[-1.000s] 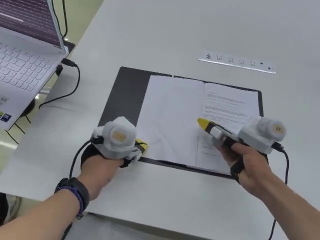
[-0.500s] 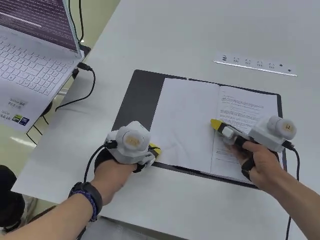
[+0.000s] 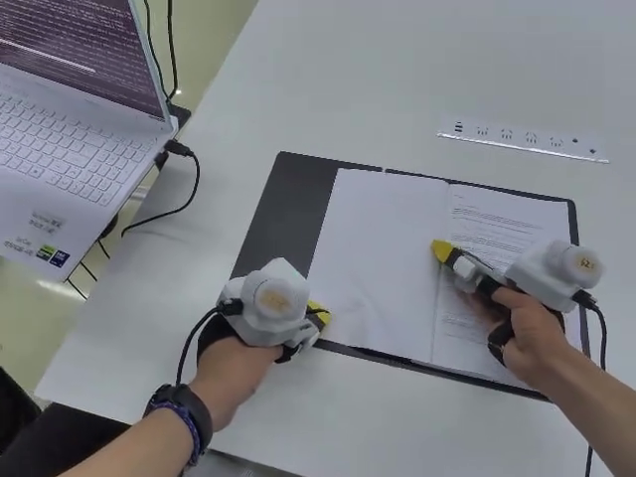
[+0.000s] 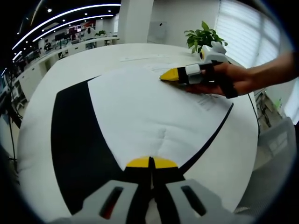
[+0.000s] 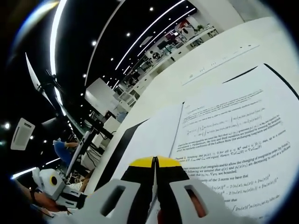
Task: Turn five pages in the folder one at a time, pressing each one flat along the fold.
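White surface (image 3: 397, 79), open folder (image 3: 283, 204), fold running lengthwise away from both jaws. Right gripper (image 3: 438, 248), jaws closed, beside the printed page (image 3: 507, 224), print illegible; left gripper (image 3: 318, 316), jaws closed, at the blank page (image 3: 383, 248) edge.

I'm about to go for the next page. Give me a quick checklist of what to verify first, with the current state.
1. Folder open on the table: ok.
2. Right hand-held gripper shut, tip at the fold: ok.
3. Left hand-held gripper shut at the left page's near edge: ok.
4. Left page flat: not ok, wrinkled near that gripper.
5. Left hand-held gripper pinching the page: cannot tell.
6. Count of pages turned: cannot tell.
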### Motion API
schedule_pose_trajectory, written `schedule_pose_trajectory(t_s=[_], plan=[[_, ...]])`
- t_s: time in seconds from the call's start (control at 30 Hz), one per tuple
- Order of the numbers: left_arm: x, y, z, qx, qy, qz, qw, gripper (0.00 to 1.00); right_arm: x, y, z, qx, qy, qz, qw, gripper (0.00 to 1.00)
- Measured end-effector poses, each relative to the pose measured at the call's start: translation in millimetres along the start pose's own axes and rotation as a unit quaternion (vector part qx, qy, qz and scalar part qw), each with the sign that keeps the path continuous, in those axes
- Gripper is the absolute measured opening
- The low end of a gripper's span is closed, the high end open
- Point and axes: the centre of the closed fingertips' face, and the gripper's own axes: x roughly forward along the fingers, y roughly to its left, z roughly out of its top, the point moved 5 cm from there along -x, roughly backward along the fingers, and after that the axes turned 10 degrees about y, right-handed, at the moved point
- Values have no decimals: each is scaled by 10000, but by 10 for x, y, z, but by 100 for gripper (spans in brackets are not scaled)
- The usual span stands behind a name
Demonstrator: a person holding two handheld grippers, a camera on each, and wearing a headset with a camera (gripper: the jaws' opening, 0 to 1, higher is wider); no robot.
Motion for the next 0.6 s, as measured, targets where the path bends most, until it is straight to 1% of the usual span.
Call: schedule_pose_trajectory(t_s=[0.1,0.2,0.3,0.47,0.6], plan=[[0,6,4,-17,22,-28,10000,0,53,-12,40,-1,-41,-9,10000,0],[2,4,3,-11,15,-10,10000,0,64,40,48,-4,-75,-12,10000,0],[3,0,1,-3,7,2,10000,0,85,79,83,86,-201,-7,9998,0],[4,-1,3,-1,18,12,10000,0,149,115,164,129,-339,-98,9993,0],[0,0,1,-10,6,3,10000,0,202,97,227,206,-420,-208,9987,0]])
